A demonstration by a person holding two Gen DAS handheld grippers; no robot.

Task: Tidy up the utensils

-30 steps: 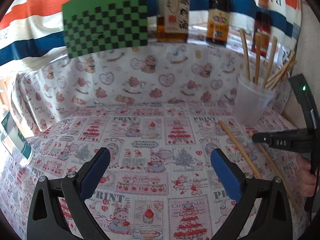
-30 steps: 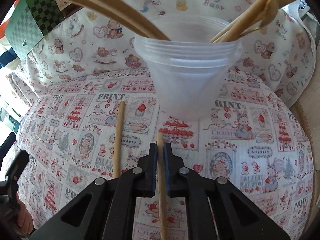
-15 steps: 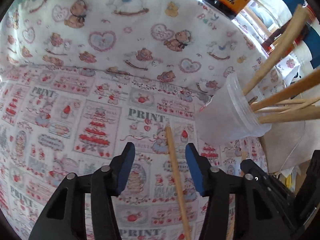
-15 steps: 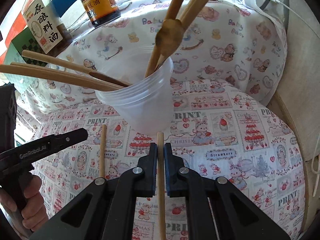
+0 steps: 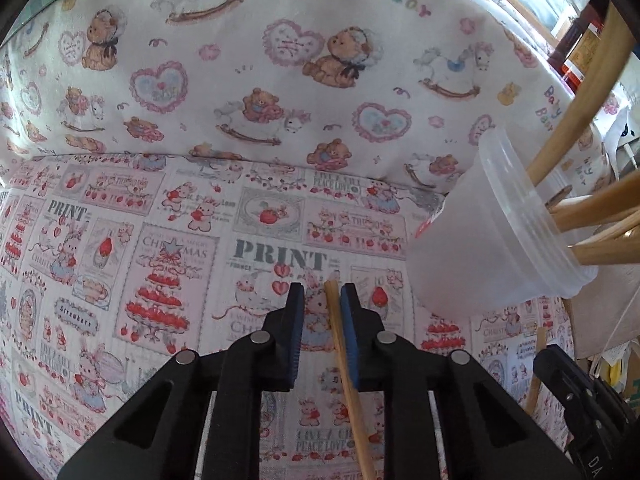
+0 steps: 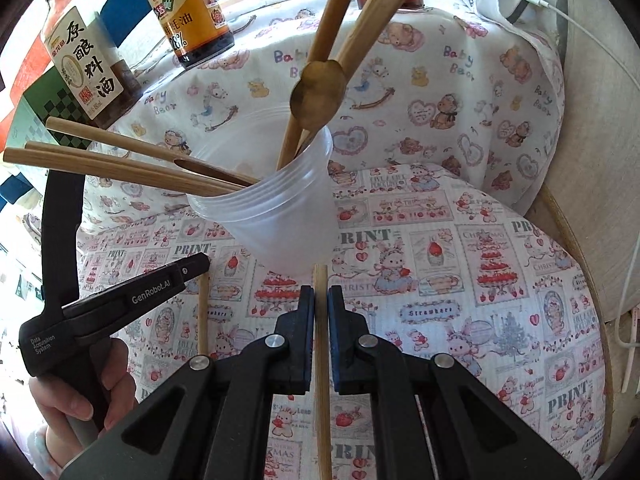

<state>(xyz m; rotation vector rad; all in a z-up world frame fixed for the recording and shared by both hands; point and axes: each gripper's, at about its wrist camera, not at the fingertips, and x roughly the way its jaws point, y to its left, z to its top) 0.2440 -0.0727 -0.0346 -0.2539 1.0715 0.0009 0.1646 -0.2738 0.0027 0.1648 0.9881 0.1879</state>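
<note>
Black claw [image 6: 320, 300] frames, silver rivets, blue pads [image 5: 349, 332]; white "GenRobot.AI" lettering; possibly pale patterned sleeve [image 6: 42, 446].

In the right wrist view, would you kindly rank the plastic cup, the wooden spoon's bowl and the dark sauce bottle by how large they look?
1. Plastic cup, clearly the largest.
2. Dark sauce bottle, though its top is cut off by the frame and it stands farther back, so its true size is unsure.
3. Wooden spoon's bowl, the smallest.
</note>
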